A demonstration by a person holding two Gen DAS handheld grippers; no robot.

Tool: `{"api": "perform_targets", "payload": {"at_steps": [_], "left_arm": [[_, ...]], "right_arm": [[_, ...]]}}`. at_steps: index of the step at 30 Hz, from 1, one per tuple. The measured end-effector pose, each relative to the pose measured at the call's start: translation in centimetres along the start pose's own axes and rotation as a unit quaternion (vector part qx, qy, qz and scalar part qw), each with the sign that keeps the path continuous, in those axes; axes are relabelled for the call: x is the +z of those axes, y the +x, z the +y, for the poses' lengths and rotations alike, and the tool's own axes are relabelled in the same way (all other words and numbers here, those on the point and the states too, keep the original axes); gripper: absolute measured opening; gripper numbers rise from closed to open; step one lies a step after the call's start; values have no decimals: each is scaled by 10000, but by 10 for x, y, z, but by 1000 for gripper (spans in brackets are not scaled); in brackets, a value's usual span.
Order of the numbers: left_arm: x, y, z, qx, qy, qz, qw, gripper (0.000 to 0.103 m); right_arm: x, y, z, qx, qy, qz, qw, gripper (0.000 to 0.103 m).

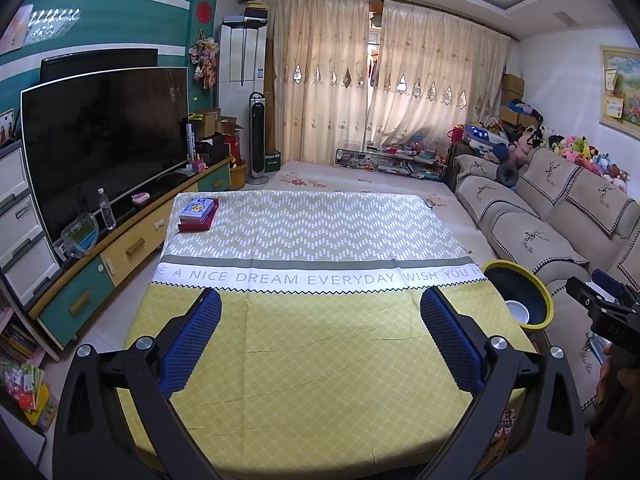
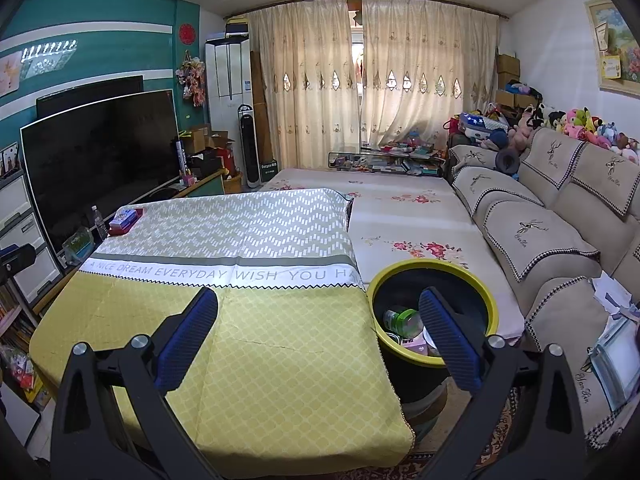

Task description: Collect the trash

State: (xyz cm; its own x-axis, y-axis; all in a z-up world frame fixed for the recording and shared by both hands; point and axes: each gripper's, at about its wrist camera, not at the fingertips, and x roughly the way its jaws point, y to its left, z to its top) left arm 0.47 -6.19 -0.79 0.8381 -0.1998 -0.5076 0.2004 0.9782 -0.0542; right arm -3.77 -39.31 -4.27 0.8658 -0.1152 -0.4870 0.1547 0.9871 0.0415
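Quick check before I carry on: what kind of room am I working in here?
Most likely a home living room. A large television stands on a low cabinet along the left wall, a sofa lined with plush toys runs along the right, and a cloth-covered table sits between them with a trash bin beside it.

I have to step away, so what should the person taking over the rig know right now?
Left gripper: open, empty, over the yellow tablecloth.
Right gripper: open, empty, near the table's right edge by the bin.
The bin stands on the floor between table and sofa; it already holds a green bottle and other trash.
Only a stack of boxes remains, at the table's far left corner; unclear if it is trash.
No loose trash is visible on the cloth; check before finishing.
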Motion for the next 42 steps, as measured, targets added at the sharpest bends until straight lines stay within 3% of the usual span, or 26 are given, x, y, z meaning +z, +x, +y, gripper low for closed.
{"api": "perform_targets", "payload": {"at_steps": [42], "left_arm": [[1,10,-7,-105,20,86,9999,98]], "right_arm": [[-1,8,-1,61,102,55,9999,96]]}}
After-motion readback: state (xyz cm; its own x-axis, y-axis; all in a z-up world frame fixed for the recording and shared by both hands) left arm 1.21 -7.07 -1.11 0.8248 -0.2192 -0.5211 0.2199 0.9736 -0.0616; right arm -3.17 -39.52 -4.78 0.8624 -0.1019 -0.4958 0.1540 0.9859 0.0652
